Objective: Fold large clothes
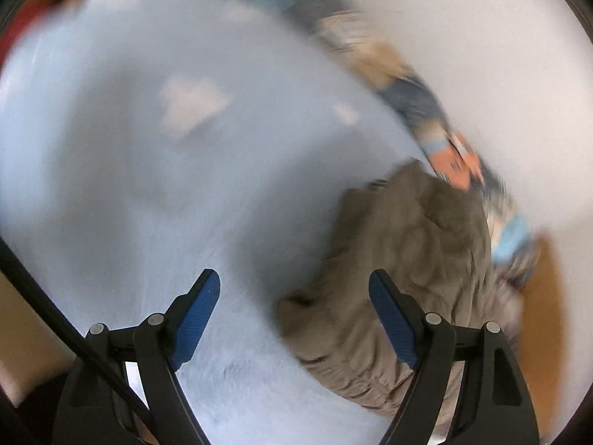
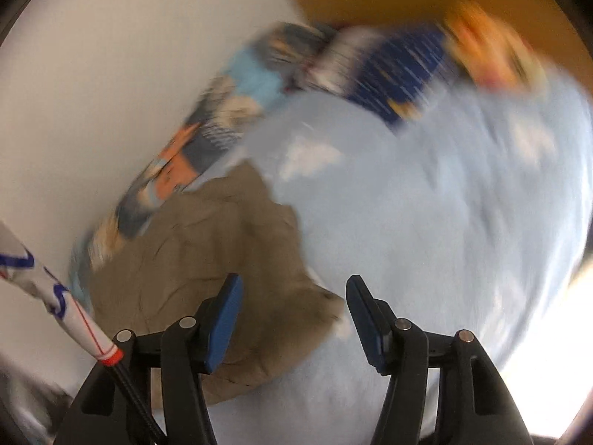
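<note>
Hanging wide open and empty, left gripper (image 1: pixel 294 319) and right gripper (image 2: pixel 294 324) are pointing at brown cloth (image 1: pixel 400 259), likely for grabbing.

A: What do the left tongs (image 1: pixel 294 296) look like?
B: Black plastic arms, ribbed blue pads, silver pivot pins, black cable alongside.
A: And the right tongs (image 2: pixel 294 304)?
B: Same build.

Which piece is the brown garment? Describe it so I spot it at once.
Start at the big pale blue cloth spread over the surface. At its edge, below the patterned strip, lies the brown garment: crumpled, plain, dull khaki, the only piece without blue or print.
</note>
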A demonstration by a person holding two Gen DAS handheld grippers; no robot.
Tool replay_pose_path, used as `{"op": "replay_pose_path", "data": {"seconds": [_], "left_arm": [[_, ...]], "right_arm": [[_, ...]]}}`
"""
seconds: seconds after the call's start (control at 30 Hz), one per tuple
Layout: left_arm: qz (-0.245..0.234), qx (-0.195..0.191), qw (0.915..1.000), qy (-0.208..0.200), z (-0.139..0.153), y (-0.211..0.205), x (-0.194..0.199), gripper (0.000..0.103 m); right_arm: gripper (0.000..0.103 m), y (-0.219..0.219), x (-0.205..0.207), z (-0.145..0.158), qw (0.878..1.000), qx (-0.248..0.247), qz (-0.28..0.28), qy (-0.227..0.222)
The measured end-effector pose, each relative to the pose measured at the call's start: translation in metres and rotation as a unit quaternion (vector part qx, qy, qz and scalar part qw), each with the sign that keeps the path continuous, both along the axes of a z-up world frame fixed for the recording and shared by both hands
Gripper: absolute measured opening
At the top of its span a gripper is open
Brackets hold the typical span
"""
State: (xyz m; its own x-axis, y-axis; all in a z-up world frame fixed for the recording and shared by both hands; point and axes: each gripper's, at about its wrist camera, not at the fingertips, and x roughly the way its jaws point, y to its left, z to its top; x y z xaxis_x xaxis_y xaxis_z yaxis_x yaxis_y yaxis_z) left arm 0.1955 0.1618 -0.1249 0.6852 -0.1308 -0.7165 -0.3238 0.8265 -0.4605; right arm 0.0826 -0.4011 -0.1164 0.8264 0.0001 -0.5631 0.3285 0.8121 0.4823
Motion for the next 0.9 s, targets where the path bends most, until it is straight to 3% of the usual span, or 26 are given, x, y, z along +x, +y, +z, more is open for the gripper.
{"op": "replay_pose_path", "data": {"seconds": [0.07, 0.13, 0.2, 0.3, 0.43, 0.5, 0.63, 0.77, 0.9], "left_arm": [[-0.052, 0.111, 0.9919, -0.033, 0.021, -0.049, 0.0, 0.082], [-0.108, 0.19, 0.9743, -0.055, 0.028, -0.096, 0.0, 0.082], [-0.149, 0.224, 0.9613, -0.06, 0.025, -0.132, 0.005, 0.082], [-0.185, 0.237, 0.9525, -0.049, 0.011, -0.169, 0.016, 0.082], [-0.182, 0.241, 0.9524, -0.043, 0.001, -0.182, 0.032, 0.082], [-0.176, 0.24, 0.9541, -0.032, -0.005, -0.184, 0.041, 0.088], [-0.176, 0.247, 0.9528, -0.003, -0.023, -0.187, 0.052, 0.095], [-0.179, 0.268, 0.9466, -0.007, -0.028, -0.189, 0.05, 0.096], [-0.173, 0.292, 0.9395, -0.047, -0.013, -0.192, 0.028, 0.096]], "right_arm": [[0.064, 0.031, 0.01, 0.012, 0.997, -0.056, 0.044, -0.012], [0.064, 0.059, 0.026, 0.016, 0.993, -0.083, 0.085, -0.013], [0.064, 0.088, 0.041, 0.019, 0.986, -0.12, 0.111, -0.013], [0.063, 0.111, 0.057, 0.017, 0.98, -0.146, 0.131, -0.015], [0.061, 0.125, 0.089, 0.006, 0.98, -0.144, 0.138, 0.0], [0.055, 0.126, 0.103, -0.007, 0.979, -0.139, 0.145, 0.026], [0.055, 0.131, 0.122, -0.029, 0.976, -0.143, 0.151, 0.069], [0.056, 0.134, 0.13, -0.04, 0.972, -0.154, 0.153, 0.092], [0.056, 0.129, 0.124, -0.035, 0.975, -0.144, 0.148, 0.084]]}}
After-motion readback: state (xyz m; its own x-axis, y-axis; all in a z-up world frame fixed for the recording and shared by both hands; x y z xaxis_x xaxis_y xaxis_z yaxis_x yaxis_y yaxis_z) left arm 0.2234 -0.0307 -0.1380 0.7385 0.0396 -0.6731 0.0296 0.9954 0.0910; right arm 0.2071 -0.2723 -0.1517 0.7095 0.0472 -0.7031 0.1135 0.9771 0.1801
